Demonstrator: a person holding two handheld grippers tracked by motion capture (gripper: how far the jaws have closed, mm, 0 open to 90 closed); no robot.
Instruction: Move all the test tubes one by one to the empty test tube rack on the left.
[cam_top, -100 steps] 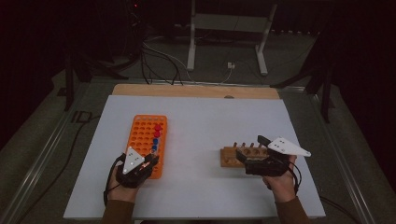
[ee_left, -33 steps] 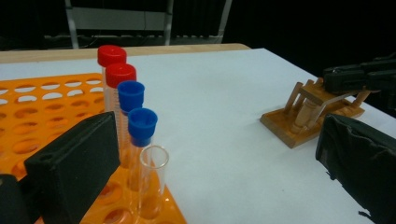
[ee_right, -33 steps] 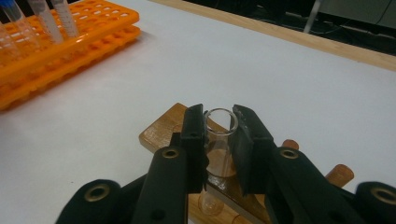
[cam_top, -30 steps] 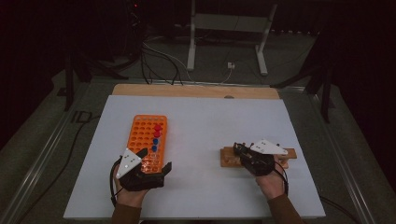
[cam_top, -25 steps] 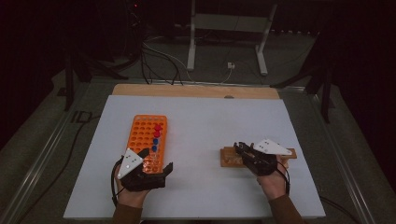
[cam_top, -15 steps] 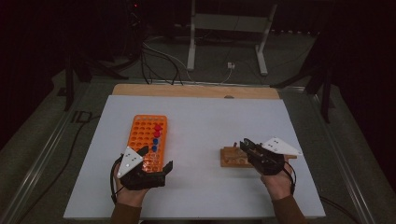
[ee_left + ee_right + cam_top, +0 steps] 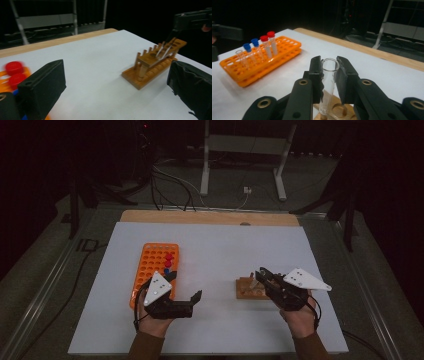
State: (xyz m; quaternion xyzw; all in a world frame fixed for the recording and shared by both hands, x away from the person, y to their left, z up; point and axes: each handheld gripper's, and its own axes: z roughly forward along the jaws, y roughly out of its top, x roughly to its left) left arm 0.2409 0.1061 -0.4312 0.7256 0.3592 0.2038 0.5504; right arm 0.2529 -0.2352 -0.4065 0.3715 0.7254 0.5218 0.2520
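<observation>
R tool (image 7: 329,75) clamped on a clear glass test tube (image 7: 328,85), lower end just above the wooden rack (image 7: 337,111).

Tube pinched near its open rim, long axis near upright, bottom tip right over a hole of the wooden rack below, so prob. mid-lift out. L tool (image 7: 187,296) jaws wide apart, nothing between them, hanging low over the white worktop (image 7: 220,245) just beside the orange tube rack (image 7: 152,265). Orange rack lies well apart to the L of the tube across bare worktop; L tool is much nearer it. Red- and blue-capped tubes (image 7: 262,47) stand at its far end, most holes free. Judged: carry path is open, only the capped tubes to miss.
</observation>
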